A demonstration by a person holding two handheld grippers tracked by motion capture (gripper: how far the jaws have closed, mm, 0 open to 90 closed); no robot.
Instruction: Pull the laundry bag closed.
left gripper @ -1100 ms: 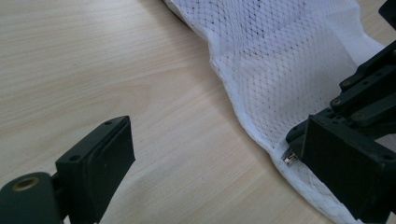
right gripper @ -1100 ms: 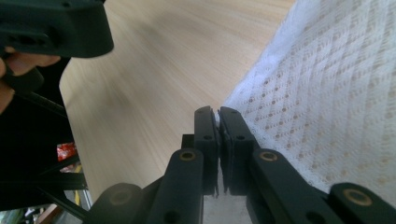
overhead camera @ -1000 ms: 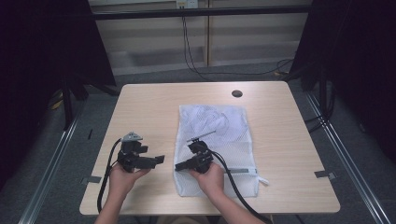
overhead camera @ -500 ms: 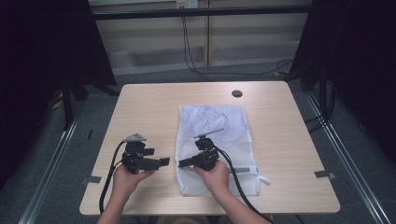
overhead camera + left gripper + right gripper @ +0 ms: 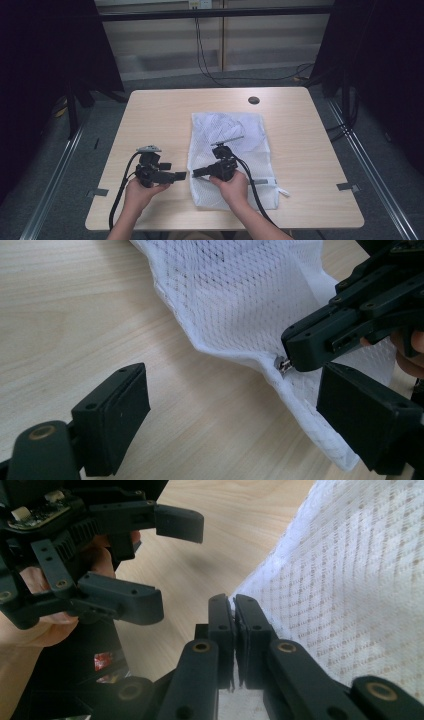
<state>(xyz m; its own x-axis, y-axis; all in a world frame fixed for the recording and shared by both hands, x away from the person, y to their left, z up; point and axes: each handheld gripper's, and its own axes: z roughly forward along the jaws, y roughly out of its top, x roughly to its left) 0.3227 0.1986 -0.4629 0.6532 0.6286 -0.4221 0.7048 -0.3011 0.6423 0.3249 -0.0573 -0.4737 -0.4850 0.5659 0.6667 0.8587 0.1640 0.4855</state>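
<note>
While the white mesh bag (image 5: 233, 155) lies flat on the tabletop (image 5: 160, 115), the step in hand looks like working its zipper. The right gripper (image 5: 295, 357) has its jaws closed on the small metal zipper pull (image 5: 282, 365) at the bag's left edge. The left gripper (image 5: 175, 176) waits just beside, jaws open and empty; next it likely needs to pinch the hem to steady it.

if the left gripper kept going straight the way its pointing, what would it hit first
Most likely the white mesh bag, near the edge where the right gripper is shut on the small metal zipper pull. The left gripper is open, with bare table between it and the bag; depth is hard to judge.
</note>
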